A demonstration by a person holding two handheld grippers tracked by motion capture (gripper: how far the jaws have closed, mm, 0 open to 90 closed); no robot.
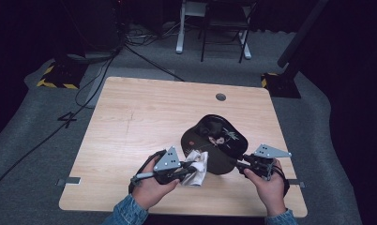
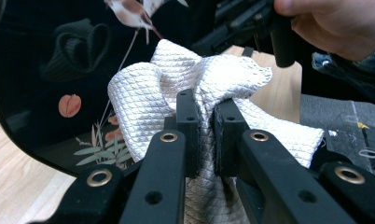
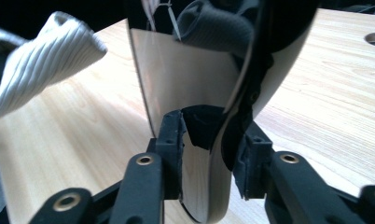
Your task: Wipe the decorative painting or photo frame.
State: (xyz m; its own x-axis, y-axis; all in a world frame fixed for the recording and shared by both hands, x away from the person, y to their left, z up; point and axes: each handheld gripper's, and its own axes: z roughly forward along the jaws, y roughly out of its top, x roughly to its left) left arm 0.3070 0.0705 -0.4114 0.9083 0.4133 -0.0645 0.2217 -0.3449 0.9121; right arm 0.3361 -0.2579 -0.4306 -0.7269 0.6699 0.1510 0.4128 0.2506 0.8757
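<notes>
A black lacquered tray (image 1: 222, 158) painted with flowers and leaves sits right of the table's middle. A dark rolled cloth (image 1: 210, 126) lies on its far part. My left gripper (image 1: 192, 168) is shut on a crumpled white textured cloth (image 1: 196, 168), which rests against the tray's near left edge. In the left gripper view the white cloth (image 2: 209, 88) bunches between the jaws of my left gripper (image 2: 206, 109), in front of the tray (image 2: 31, 37). My right gripper (image 3: 209, 126) is shut on the tray's rim (image 3: 190, 70), at its near right side (image 1: 234, 164).
The wooden table (image 1: 144, 117) has bare room at the left and far side, with a round cable hole (image 1: 220, 97) at the back. Beyond it on the grey floor are cables, a chair frame (image 1: 214, 28) and stand bases with hazard stripes (image 1: 57, 75).
</notes>
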